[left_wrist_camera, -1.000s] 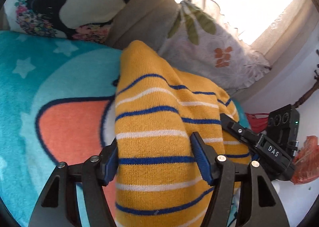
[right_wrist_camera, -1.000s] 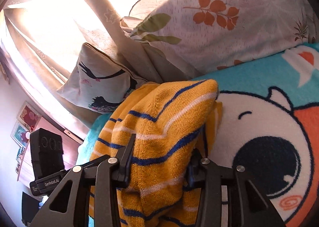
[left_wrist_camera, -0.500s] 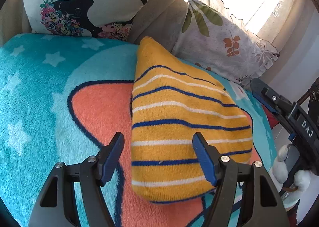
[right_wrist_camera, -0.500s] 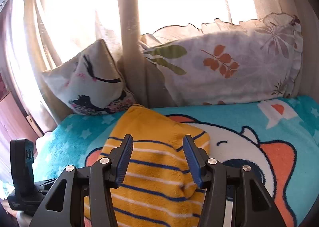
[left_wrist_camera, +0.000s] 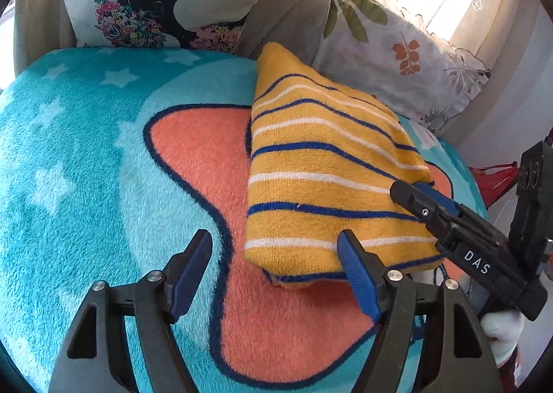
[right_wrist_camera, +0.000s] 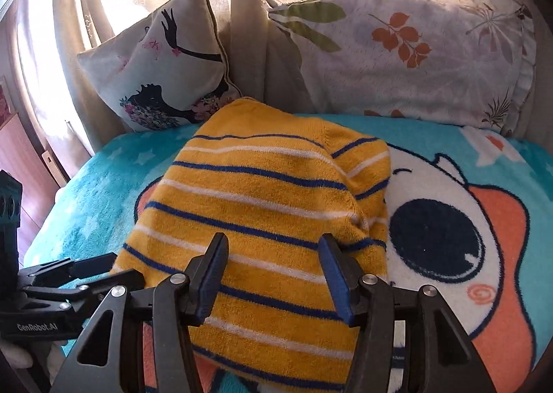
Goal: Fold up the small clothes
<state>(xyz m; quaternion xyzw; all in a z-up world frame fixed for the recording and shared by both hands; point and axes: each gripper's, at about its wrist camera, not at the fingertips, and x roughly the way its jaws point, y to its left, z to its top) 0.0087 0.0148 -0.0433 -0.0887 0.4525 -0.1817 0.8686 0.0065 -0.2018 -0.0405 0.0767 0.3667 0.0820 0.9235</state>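
Observation:
A folded yellow knit garment (left_wrist_camera: 321,182) with blue and white stripes lies flat on the cartoon blanket (left_wrist_camera: 103,185); it also shows in the right wrist view (right_wrist_camera: 262,213). My left gripper (left_wrist_camera: 276,275) is open and empty, just short of the garment's near edge and a little left of it. My right gripper (right_wrist_camera: 273,275) is open and empty, hovering over the garment's near part. The right gripper's body (left_wrist_camera: 466,241) shows at the right of the left wrist view, beside the garment.
A cushion with a black silhouette print (right_wrist_camera: 162,75) and a leaf-print pillow (right_wrist_camera: 408,54) lean against the curtain (right_wrist_camera: 245,13) behind the garment. The blanket (right_wrist_camera: 449,220) covers the surface. Red objects (left_wrist_camera: 494,179) and a wall lie beyond the right edge.
Both grippers let go of the garment and pulled back. The garment, held up a second ago, now lies folded flat on the blanket.

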